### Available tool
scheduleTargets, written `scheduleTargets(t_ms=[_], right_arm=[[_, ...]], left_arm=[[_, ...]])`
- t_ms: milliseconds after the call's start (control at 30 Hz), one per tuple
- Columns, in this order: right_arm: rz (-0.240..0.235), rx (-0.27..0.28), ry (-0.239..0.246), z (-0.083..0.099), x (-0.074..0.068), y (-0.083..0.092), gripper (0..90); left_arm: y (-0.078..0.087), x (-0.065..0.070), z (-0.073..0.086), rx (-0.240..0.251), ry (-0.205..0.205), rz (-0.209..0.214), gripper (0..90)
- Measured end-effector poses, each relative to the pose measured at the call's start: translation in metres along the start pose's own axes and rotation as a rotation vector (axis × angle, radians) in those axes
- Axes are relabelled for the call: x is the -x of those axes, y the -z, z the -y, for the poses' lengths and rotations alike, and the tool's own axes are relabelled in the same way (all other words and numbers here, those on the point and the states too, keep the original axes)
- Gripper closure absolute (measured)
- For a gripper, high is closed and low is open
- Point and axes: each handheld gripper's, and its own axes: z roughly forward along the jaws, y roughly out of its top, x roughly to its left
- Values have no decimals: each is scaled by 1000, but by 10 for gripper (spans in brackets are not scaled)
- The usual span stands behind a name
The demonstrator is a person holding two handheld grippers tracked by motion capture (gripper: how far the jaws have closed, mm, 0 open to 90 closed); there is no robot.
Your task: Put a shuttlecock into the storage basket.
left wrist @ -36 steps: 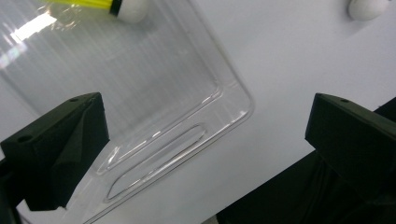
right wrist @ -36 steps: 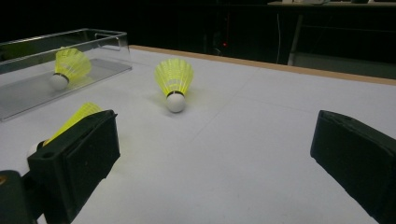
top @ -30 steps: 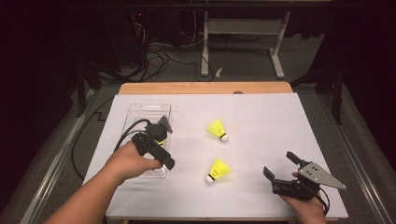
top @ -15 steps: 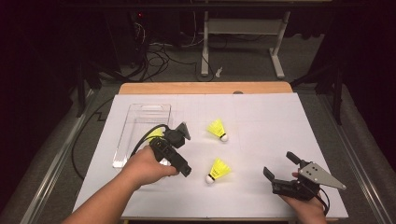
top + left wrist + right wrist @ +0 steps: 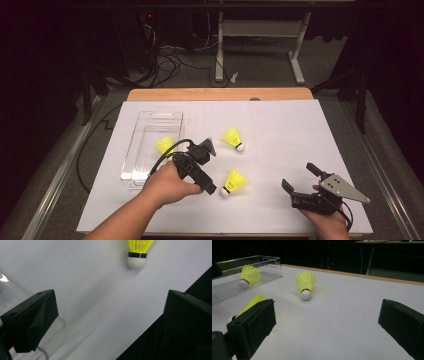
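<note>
Three yellow shuttlecocks with white cork tips, as I see them from the high view. The first shuttlecock (image 5: 164,144) lies on its side inside the clear plastic tray (image 5: 150,119) at the table's left. The second shuttlecock (image 5: 233,138) lies on the white tabletop right of the tray, tip pointing toward me. The third shuttlecock (image 5: 233,182) lies nearer me, tip pointing left.

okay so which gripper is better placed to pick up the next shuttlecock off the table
Probably the left. The left gripper hangs open right beside the near shuttlecock, whose cork shows just ahead of its jaws. The right gripper is open too, but sits well off near the table's front right corner.
</note>
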Motion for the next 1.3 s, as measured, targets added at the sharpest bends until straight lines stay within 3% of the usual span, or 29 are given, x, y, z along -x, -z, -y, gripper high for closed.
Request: scheduleTargets(t_ms=[500,767,1067,1300], right_arm=[[1,3,2,0,0,1,19],[-2,1,4,0,0,1,19],[-2,1,3,0,0,1,19],[-3,1,6,0,0,1,19]], left_arm=[[-23,15,-10,-30,-51,20,8],[-32,18,-15,-30,-54,36,14],[-39,22,-18,-31,-70,52,89],[-47,23,-22,-25,-74,69,205]])
